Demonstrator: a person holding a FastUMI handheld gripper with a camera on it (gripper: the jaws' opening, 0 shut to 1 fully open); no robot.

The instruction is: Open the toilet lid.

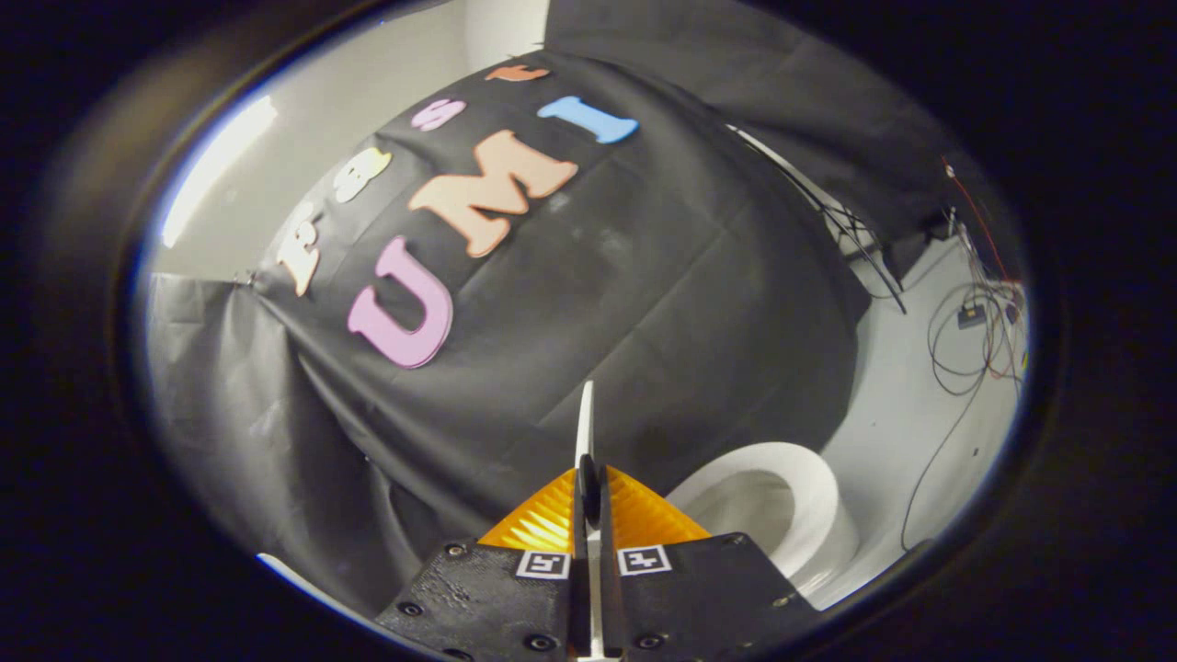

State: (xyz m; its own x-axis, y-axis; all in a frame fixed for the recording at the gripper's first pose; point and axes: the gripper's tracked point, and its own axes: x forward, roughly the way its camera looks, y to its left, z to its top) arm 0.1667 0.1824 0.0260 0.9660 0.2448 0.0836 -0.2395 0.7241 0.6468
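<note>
My gripper (588, 487) is shut on the thin white toilet lid (585, 414). I see the lid edge-on: it runs between the two fingers and sticks out beyond their tips. The lid is lifted off the toilet. To the right of the fingers and lower down lies the white toilet seat (821, 501), with the open bowl (749, 506) inside its ring. The rear of the toilet is hidden behind the gripper body.
The black cloth wall (662, 303) hangs close behind the toilet. To the right, loose cables (961, 363) and a small box (971, 315) lie on the pale floor (906, 414), next to thin black stand legs (860, 248).
</note>
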